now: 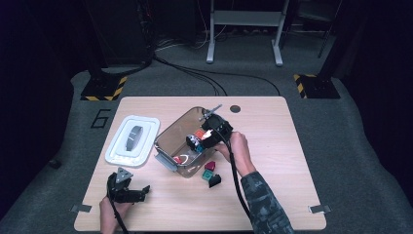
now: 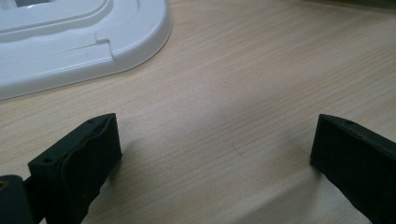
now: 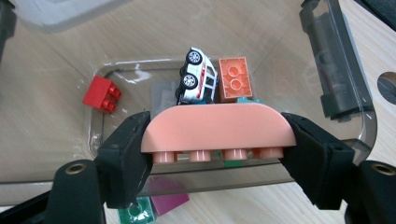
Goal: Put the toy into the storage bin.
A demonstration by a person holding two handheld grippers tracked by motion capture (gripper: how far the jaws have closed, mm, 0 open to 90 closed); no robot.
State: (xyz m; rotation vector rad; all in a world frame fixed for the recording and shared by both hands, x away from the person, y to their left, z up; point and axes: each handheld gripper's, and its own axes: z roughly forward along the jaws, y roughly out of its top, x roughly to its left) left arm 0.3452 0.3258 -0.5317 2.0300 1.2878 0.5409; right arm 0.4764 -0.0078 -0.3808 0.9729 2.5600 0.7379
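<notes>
My right gripper (image 3: 218, 136) is shut on a peach curved brick (image 3: 217, 125), studs facing down, held by its two ends. It hangs over the clear plastic container (image 3: 343, 93), which holds a white toy car (image 3: 198, 77), an orange brick (image 3: 235, 79) and a red brick (image 3: 102, 93). In the high view the right gripper (image 1: 196, 142) is above the container (image 1: 170, 134) near the table's middle. My left gripper (image 1: 140, 192) rests low at the front left, its jaws wide apart over bare wood (image 2: 215, 140) with nothing between them.
A white lid (image 1: 131, 139) lies left of the container, and its edge (image 2: 79, 42) is just beyond the left gripper. A magenta brick (image 1: 210, 166) and a green-and-black brick (image 1: 214, 180) sit on the table in front of the container.
</notes>
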